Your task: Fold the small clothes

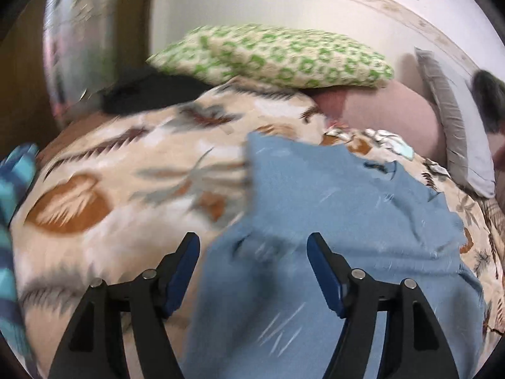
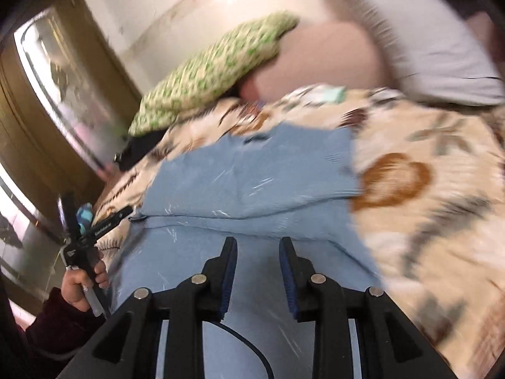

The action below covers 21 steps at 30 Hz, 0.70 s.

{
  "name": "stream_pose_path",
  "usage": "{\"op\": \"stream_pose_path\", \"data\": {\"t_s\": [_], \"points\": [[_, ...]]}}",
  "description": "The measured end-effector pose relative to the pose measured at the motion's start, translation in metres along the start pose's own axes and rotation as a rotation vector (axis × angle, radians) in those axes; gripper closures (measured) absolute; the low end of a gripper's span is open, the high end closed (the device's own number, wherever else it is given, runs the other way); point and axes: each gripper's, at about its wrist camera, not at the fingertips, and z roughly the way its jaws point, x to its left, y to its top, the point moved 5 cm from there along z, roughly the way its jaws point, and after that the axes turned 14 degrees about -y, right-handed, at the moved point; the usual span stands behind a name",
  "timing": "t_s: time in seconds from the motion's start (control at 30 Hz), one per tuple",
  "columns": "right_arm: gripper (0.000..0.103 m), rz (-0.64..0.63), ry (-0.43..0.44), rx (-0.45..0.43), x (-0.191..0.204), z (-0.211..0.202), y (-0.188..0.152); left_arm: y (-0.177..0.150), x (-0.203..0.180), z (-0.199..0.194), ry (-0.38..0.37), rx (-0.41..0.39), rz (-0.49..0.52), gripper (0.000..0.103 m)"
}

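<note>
Clearly the blue garment lies spread on the patterned bedspread, with one fold already laid: in the right wrist view an upper layer sits across the lower cloth. The left claw stands wide above the garment's left edge, nothing between its pads. The right claw is narrower but parted, also empty, hanging over the near blue cloth.

One risk, as I judge it, is the soft, lumpy bed: a claw pinching down could catch the bedspread together with the garment and drag the fold askew. The folded layer also lies loose, so a sweep across it could flip it open again.

Much is smeared by motion blur, especially the bedspread at the right wrist view's right side. The garment's near hem is cut off beneath both claws, so its kind is hard to tell. The green-patterned pillow partly hides a dark item that I cannot identify.
</note>
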Motion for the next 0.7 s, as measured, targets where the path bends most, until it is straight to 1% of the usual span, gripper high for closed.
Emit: {"op": "stream_pose_path", "data": {"t_s": [0.03, 0.07, 0.1, 0.17, 0.2, 0.33, 0.4, 0.47, 0.53, 0.63, 0.67, 0.7], "points": [[0.054, 0.022, -0.013, -0.011, -0.010, -0.014, -0.006, -0.010, 0.006, -0.008, 0.008, 0.011, -0.024, 0.032], [0.032, 0.054, -0.025, -0.016, -0.023, -0.029, -0.014, -0.020, 0.009, -0.017, 0.010, 0.019, -0.038, 0.032], [0.028, 0.091, -0.039, -0.021, -0.036, -0.041, -0.023, -0.027, 0.010, -0.022, 0.012, 0.024, -0.040, 0.032], [0.028, 0.129, -0.038, -0.015, -0.053, -0.058, -0.042, -0.049, 0.010, -0.037, 0.033, 0.037, -0.026, 0.032], [0.028, 0.151, -0.035, 0.005, -0.060, -0.062, -0.054, -0.062, 0.008, -0.047, 0.044, 0.044, -0.008, 0.032], [0.028, 0.216, 0.000, 0.121, -0.078, -0.062, -0.104, -0.105, 0.000, -0.078, 0.060, 0.059, 0.039, 0.032], [0.028, 0.213, 0.017, 0.179, -0.079, -0.059, -0.126, -0.126, -0.003, -0.093, 0.053, 0.075, 0.048, 0.032], [0.028, 0.220, 0.054, 0.237, -0.082, -0.062, -0.152, -0.141, -0.005, -0.104, 0.049, 0.094, 0.052, 0.032], [0.028, 0.223, 0.094, 0.277, -0.082, -0.063, -0.173, -0.156, -0.004, -0.112, 0.031, 0.129, 0.033, 0.032], [0.028, 0.271, 0.165, 0.336, -0.082, -0.059, -0.197, -0.172, 0.004, -0.116, 0.006, 0.195, -0.028, 0.032], [0.028, 0.275, 0.169, 0.349, -0.082, -0.055, -0.204, -0.175, 0.007, -0.118, -0.005, 0.212, -0.051, 0.032], [0.028, 0.272, 0.160, 0.346, -0.083, -0.052, -0.207, -0.177, 0.009, -0.120, 0.002, 0.221, -0.057, 0.032]]}}
